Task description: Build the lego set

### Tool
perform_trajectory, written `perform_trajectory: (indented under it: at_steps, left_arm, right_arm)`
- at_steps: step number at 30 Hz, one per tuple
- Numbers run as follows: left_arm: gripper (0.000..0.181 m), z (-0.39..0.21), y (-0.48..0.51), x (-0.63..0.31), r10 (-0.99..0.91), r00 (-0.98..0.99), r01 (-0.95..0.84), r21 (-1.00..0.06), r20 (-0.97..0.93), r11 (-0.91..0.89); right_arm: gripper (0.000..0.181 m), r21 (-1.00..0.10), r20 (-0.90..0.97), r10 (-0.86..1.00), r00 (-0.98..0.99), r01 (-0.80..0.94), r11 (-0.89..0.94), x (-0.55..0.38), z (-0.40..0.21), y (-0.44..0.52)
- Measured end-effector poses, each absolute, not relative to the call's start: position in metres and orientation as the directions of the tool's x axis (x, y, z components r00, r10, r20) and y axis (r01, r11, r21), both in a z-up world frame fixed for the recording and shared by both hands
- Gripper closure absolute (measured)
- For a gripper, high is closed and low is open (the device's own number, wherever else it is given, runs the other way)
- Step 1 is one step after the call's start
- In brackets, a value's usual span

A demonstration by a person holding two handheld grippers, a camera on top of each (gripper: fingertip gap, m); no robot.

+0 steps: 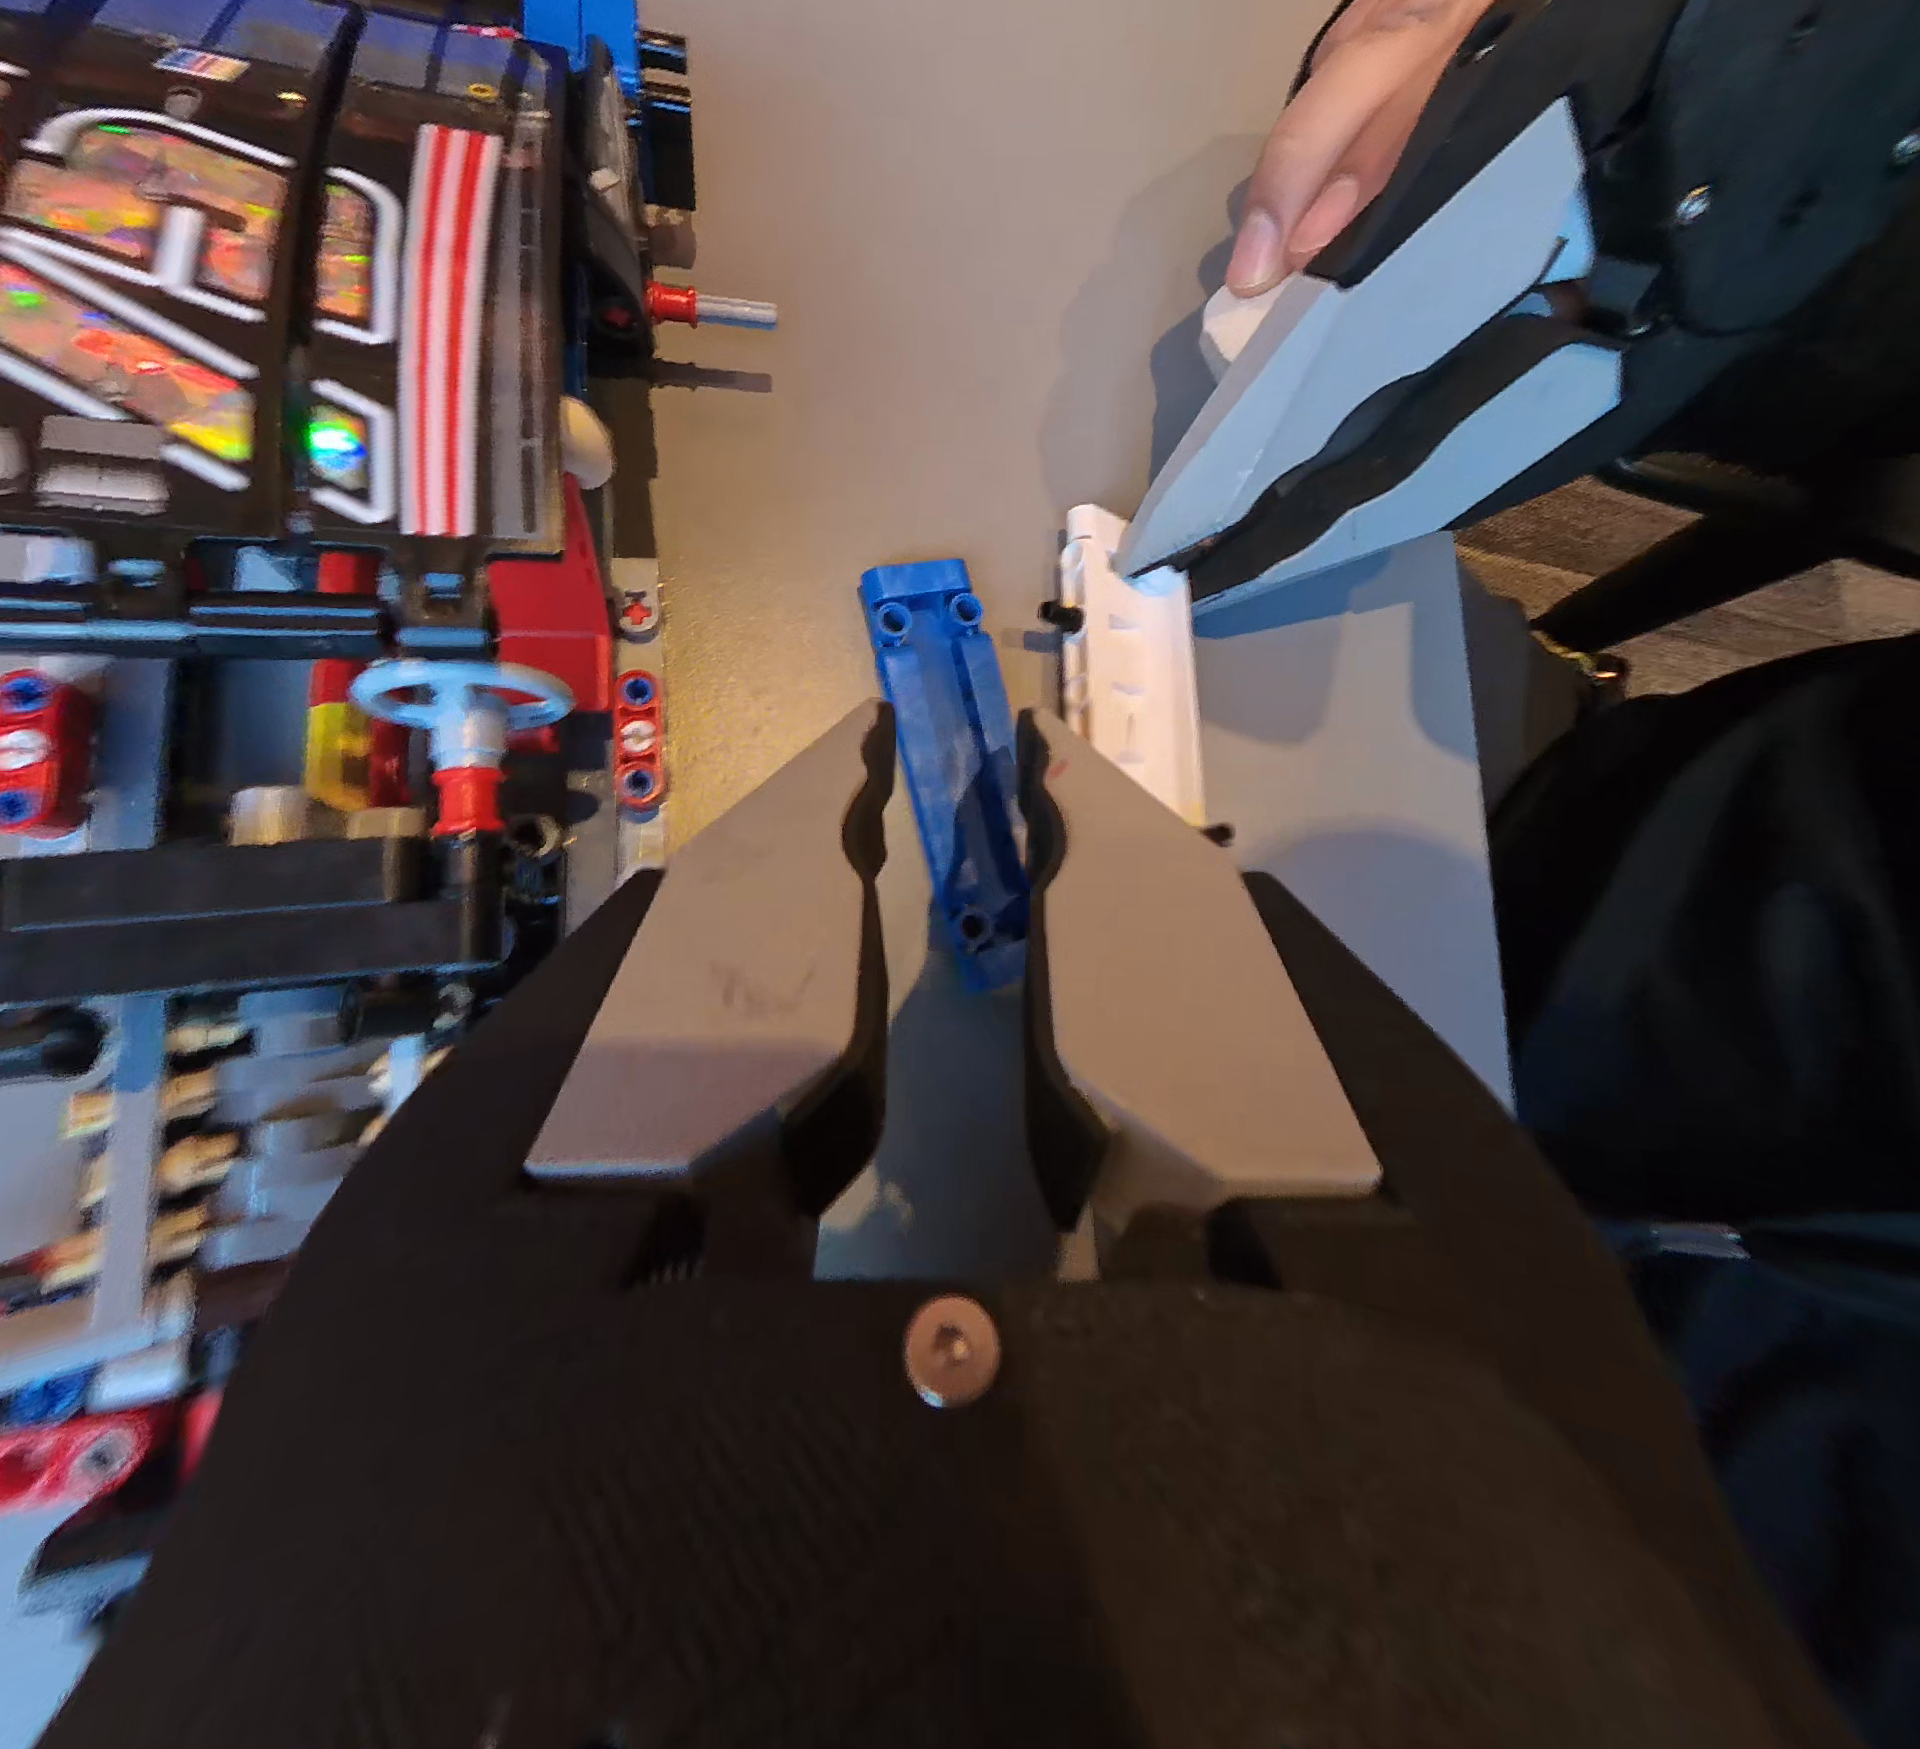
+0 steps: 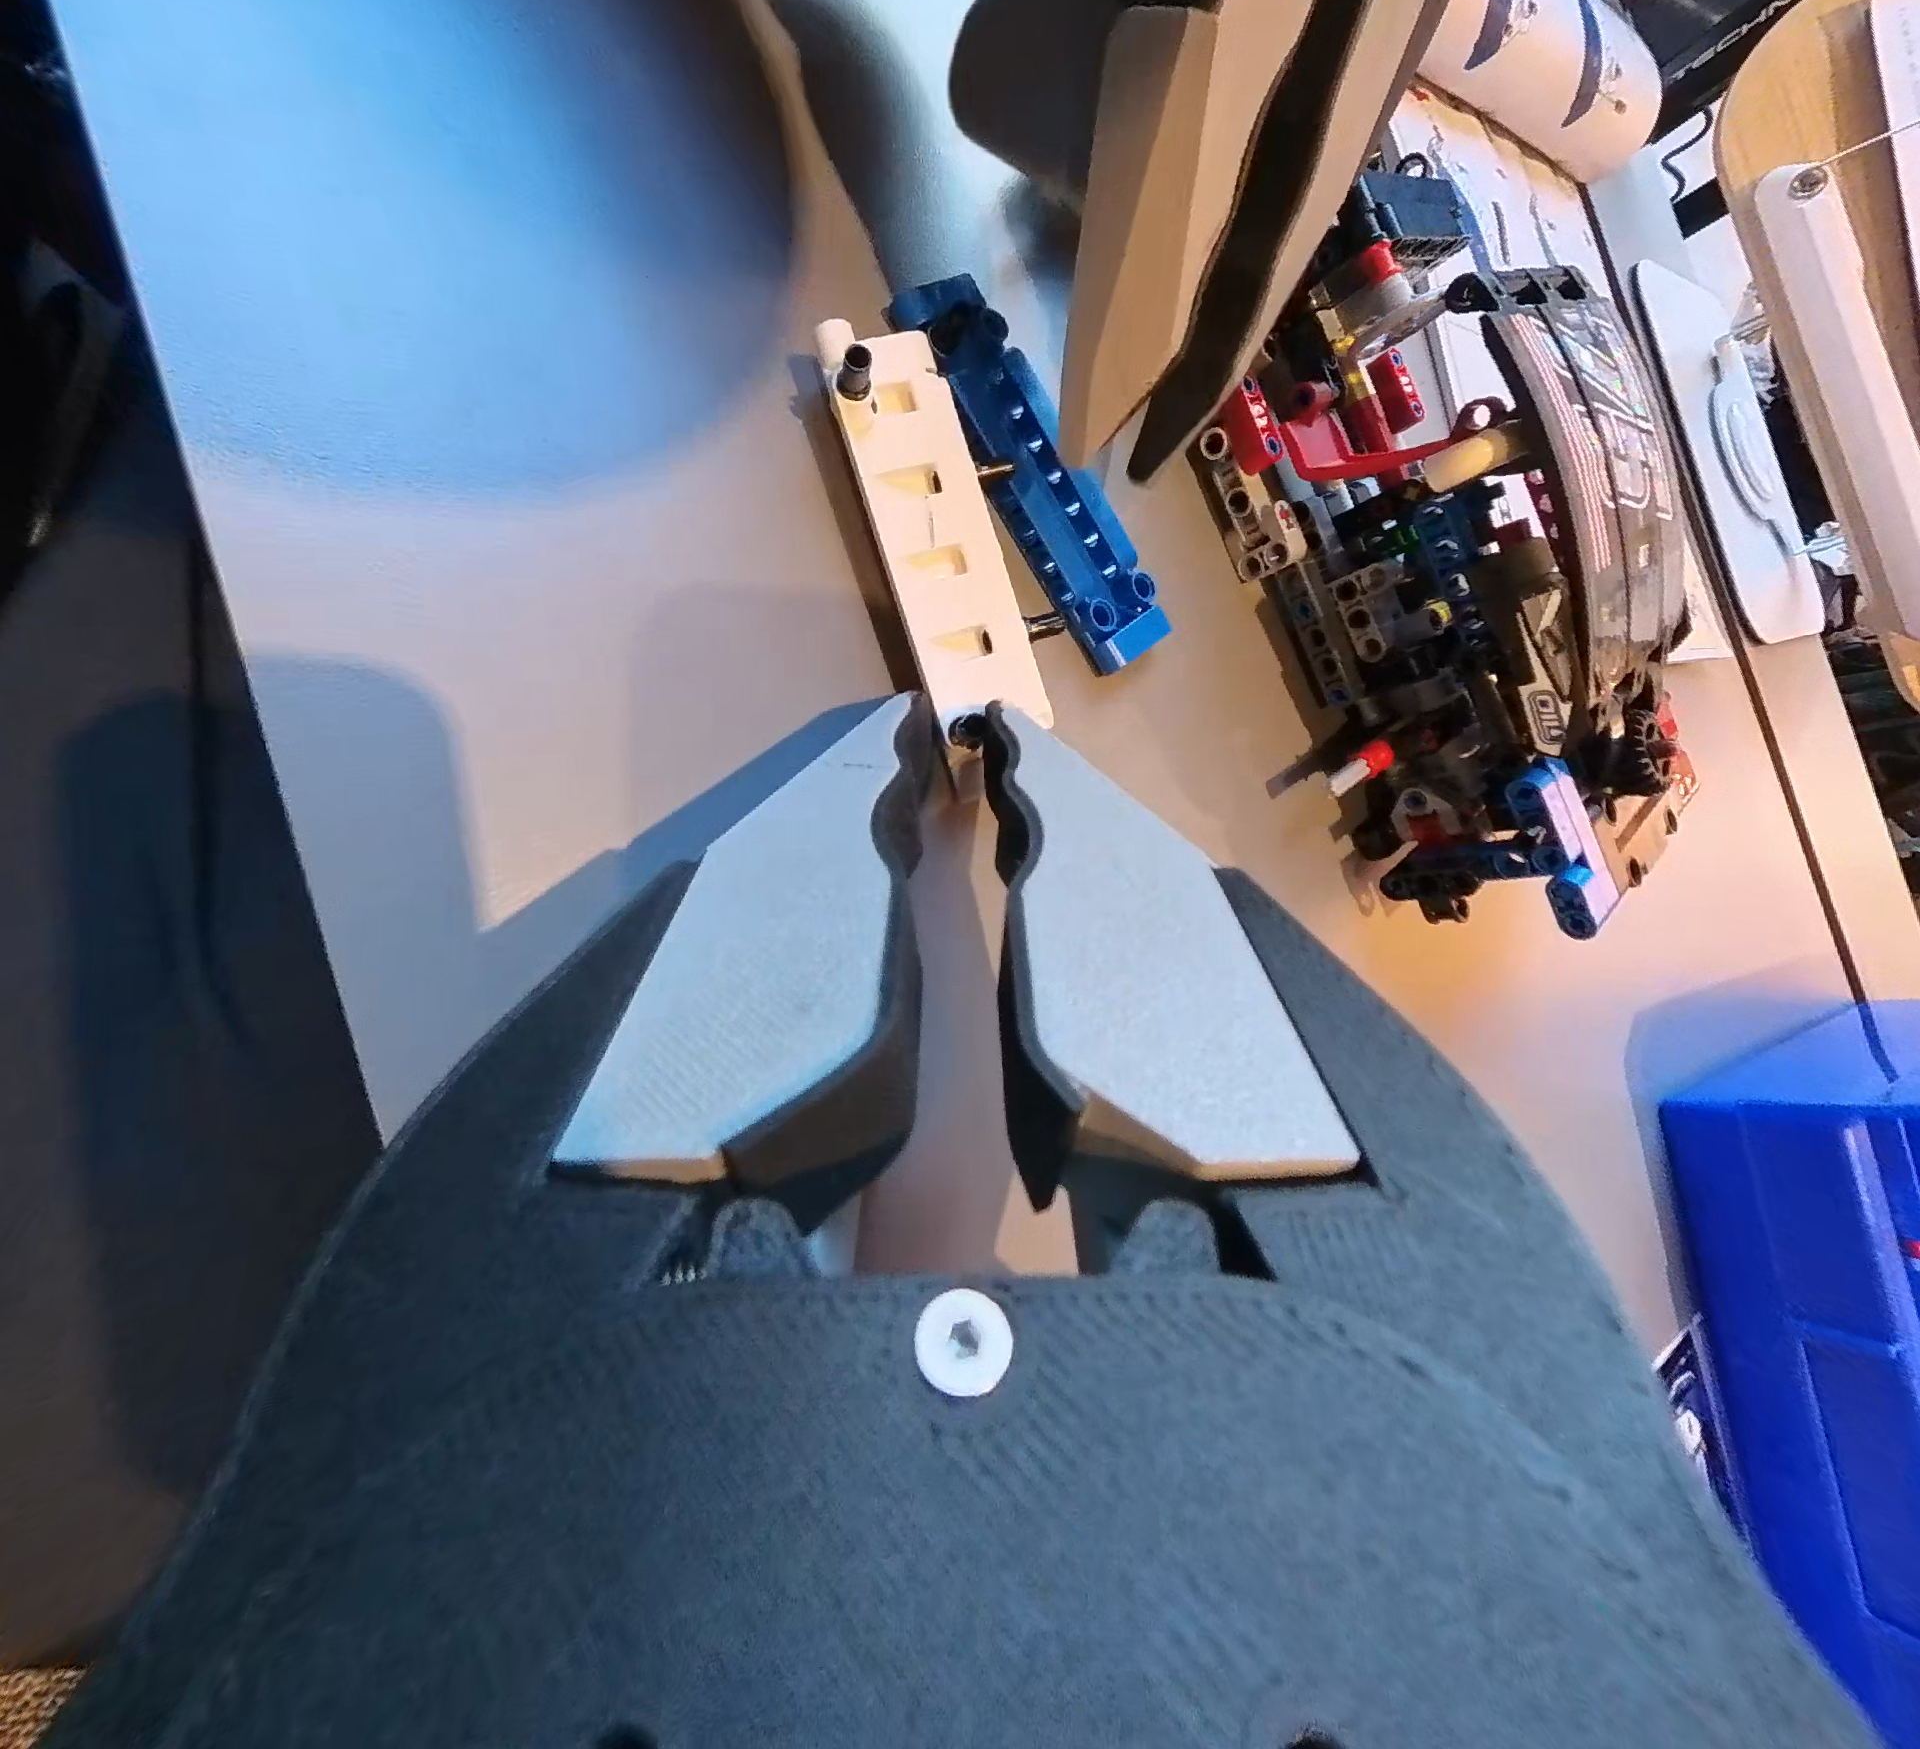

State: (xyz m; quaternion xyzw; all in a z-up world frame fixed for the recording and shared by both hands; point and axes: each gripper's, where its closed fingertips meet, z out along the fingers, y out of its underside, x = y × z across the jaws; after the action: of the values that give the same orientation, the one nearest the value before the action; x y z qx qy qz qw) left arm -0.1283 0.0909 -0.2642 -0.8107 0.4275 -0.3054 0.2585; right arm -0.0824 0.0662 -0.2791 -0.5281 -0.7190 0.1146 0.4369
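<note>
Left tongs [image 1: 954, 743] straddle blue piece [image 1: 951, 764] | right tongs [image 2: 956, 728] pinch white piece [image 2: 935, 536]

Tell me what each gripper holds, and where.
Right gripper pinches the white piece at its near end. Left gripper straddles the blue piece; grip unclear.

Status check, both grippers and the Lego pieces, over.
Left gripper straddling blue panel, grip unconfirmed. Right gripper shut on white panel. Car model alongside.
</note>
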Motion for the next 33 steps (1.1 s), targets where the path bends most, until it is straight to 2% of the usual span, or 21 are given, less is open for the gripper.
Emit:
perform_trajectory:
  at_steps: [17, 33]
  left_arm:
    - [0.163, -0.278, 0.082, -0.143, -0.858, 0.444, -0.614, -0.610, 0.258, -0.501]
    - [0.172, -0.279, 0.081, -0.143, -0.860, 0.425, -0.601, -0.622, 0.283, -0.502]
  right_arm:
    - [0.175, -0.652, 0.360, 0.914, -0.189, 0.649, 0.391, -0.092, -0.278, 0.059]
    - [0.174, -0.639, 0.311, 0.917, -0.249, 0.659, 0.396, -0.093, -0.279, 0.065]
